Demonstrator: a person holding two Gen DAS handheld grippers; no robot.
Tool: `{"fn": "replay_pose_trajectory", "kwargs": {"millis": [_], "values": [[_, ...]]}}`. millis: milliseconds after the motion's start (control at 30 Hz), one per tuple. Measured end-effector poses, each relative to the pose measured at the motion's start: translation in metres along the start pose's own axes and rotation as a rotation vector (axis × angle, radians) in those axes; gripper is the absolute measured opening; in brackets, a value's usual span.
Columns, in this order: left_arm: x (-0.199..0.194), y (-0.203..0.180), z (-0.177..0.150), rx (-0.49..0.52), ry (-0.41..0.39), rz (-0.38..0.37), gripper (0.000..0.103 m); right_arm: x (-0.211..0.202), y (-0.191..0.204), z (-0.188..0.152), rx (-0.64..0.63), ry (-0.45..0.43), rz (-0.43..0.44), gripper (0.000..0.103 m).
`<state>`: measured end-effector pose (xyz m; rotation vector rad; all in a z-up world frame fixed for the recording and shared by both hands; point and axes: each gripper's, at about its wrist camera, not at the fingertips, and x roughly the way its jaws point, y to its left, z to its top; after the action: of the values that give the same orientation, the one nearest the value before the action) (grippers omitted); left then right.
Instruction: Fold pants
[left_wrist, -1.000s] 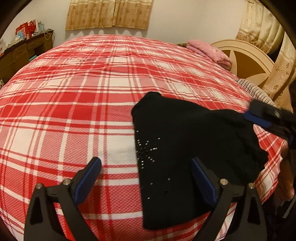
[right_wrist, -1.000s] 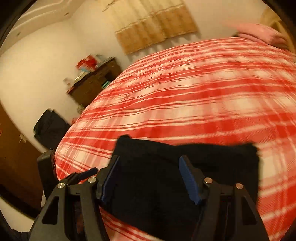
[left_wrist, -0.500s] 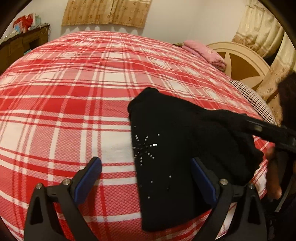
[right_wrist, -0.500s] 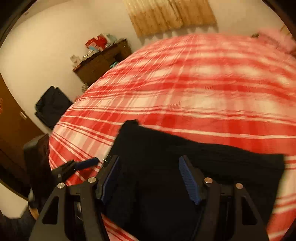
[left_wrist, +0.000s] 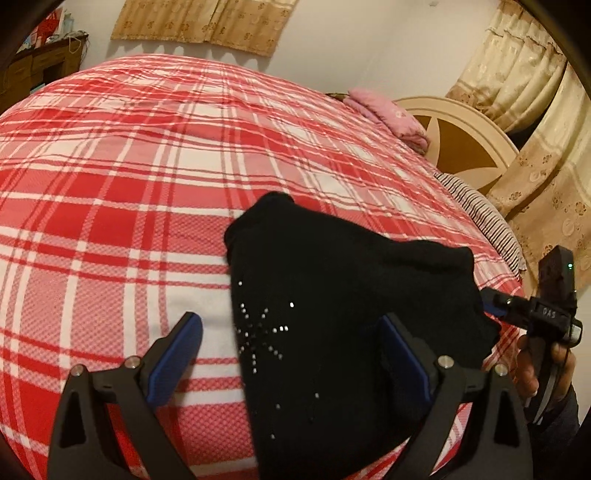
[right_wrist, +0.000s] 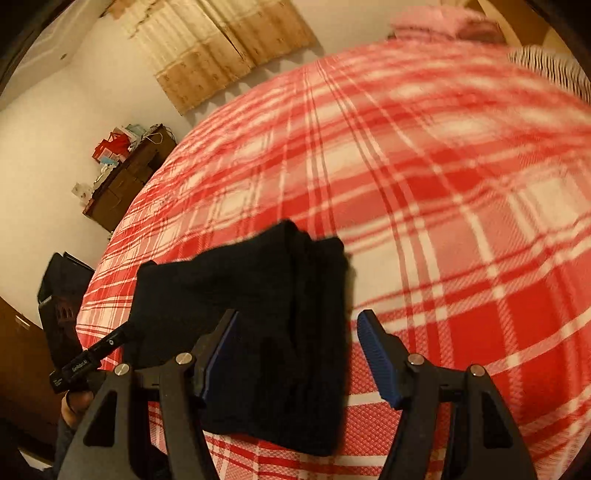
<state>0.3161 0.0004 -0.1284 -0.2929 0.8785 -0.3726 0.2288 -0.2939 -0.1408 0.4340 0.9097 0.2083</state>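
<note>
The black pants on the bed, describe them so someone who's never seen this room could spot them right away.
Find the bed's red and white plaid blanket. Near its front edge, between the two grippers, lie the black pants, folded into a compact bundle. They are the only dark item on the blanket, with small silvery studs in a star shape.

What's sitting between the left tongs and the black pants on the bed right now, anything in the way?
Nothing visible. The left tongs hang open right over the black pants on the plaid bedspread, with only cloth below them. The right tongs are open too, at the pants' other side.
</note>
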Motion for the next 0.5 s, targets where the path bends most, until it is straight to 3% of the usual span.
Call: {"fn": "replay_pose_trajectory", "kwargs": {"millis": [167, 233, 367, 500], "values": [[0.007, -0.009, 0.003, 0.038, -0.003, 0.005, 0.095, 0.022, -0.005, -0.003, 0.029, 0.012, 0.032, 0.066], [0.009, -0.012, 0.003, 0.051, 0.005, -0.018, 0.079, 0.025, -0.007, -0.005, 0.053, 0.005, 0.042, 0.066], [0.011, -0.017, 0.001, 0.071, 0.000, -0.010, 0.079, 0.026, -0.002, -0.009, 0.026, 0.011, 0.042, 0.066], [0.008, -0.014, -0.001, 0.061, -0.014, -0.006, 0.069, 0.027, 0.002, -0.013, 0.003, 0.004, 0.043, 0.054]]}}
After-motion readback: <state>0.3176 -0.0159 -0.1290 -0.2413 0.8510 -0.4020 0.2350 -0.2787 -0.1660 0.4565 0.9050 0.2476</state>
